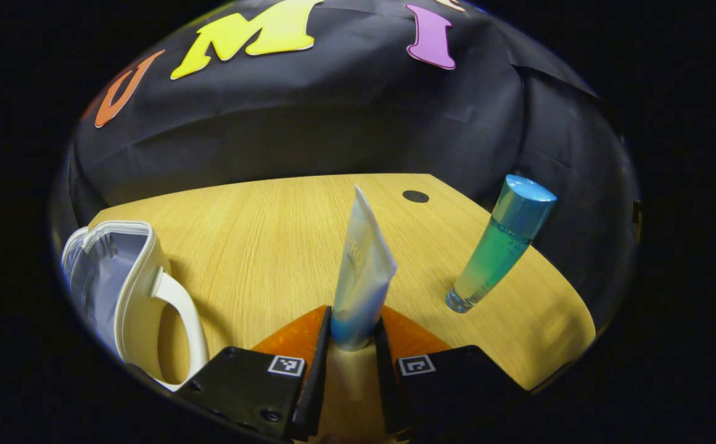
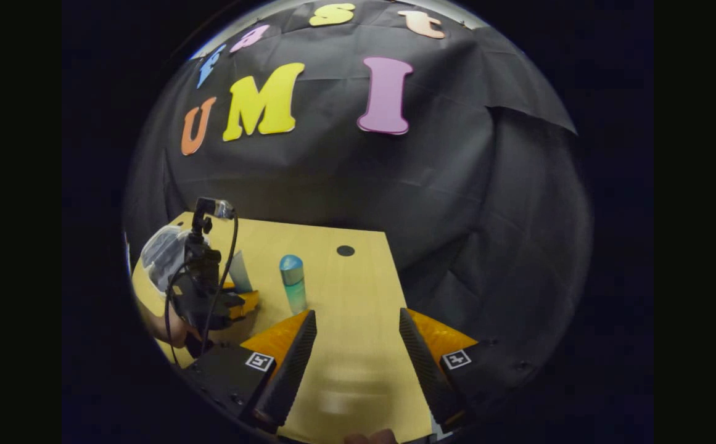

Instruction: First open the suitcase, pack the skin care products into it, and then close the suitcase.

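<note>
A white squeeze tube (image 1: 361, 274) with a blue base stands upright between the fingers of my left gripper (image 1: 353, 336), which is shut on its lower end. To the left lies the small white suitcase-style case (image 1: 126, 290), open, with a clear lid and a white handle. A blue-green bottle (image 1: 499, 243) with a blue cap stands on the wooden table (image 1: 259, 246) to the right of the tube. In the right gripper view, my right gripper (image 2: 358, 345) is open above bare table. The same bottle (image 2: 293, 280) stands ahead of it, and farther left are the left gripper (image 2: 206, 290), the tube (image 2: 240, 271) and the case (image 2: 163, 253).
A black round hole (image 1: 415, 196) marks the far part of the table. The black cloth wall closes the back and the right side. A hand (image 2: 169, 324) holds the left gripper. The table's right edge (image 2: 404, 290) runs close to my right gripper.
</note>
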Action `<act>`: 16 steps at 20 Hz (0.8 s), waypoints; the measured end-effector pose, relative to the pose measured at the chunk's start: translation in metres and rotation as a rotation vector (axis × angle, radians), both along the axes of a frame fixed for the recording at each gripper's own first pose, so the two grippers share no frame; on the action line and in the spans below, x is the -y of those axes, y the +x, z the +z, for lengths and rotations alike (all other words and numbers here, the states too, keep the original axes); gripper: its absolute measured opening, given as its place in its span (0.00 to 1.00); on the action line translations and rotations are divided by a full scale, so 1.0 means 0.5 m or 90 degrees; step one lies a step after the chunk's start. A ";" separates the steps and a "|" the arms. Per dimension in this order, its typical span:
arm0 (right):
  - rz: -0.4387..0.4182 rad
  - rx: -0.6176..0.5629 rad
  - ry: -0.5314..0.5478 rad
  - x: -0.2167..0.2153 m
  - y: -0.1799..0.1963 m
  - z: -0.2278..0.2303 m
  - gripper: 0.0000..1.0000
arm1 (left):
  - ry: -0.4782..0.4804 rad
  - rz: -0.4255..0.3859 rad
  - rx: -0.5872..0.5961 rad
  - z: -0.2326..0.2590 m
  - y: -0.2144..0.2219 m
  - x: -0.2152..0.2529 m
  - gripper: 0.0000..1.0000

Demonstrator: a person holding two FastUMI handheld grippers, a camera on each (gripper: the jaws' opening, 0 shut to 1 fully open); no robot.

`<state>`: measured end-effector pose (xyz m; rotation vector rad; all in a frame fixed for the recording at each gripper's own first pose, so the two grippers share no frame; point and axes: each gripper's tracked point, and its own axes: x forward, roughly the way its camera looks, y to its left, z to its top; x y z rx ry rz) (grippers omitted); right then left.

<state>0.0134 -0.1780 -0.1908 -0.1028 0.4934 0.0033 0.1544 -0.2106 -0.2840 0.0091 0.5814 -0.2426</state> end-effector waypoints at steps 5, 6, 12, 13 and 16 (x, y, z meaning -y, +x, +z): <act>0.066 -0.009 0.066 -0.090 0.068 -0.066 0.80 | -0.005 -0.017 0.045 0.138 -0.055 -0.020 0.40; 0.075 -0.011 0.073 -0.107 0.086 -0.087 0.80 | -0.012 -0.009 0.050 0.162 -0.070 -0.030 0.40; 0.059 -0.043 0.118 -0.165 0.195 -0.199 0.80 | -0.020 0.068 0.064 0.266 -0.153 -0.130 0.40; 0.056 -0.051 0.124 -0.172 0.206 -0.214 0.80 | -0.015 0.080 0.065 0.276 -0.160 -0.151 0.40; 0.057 -0.077 0.138 -0.193 0.223 -0.257 0.76 | -0.015 0.119 0.056 0.294 -0.184 -0.207 0.40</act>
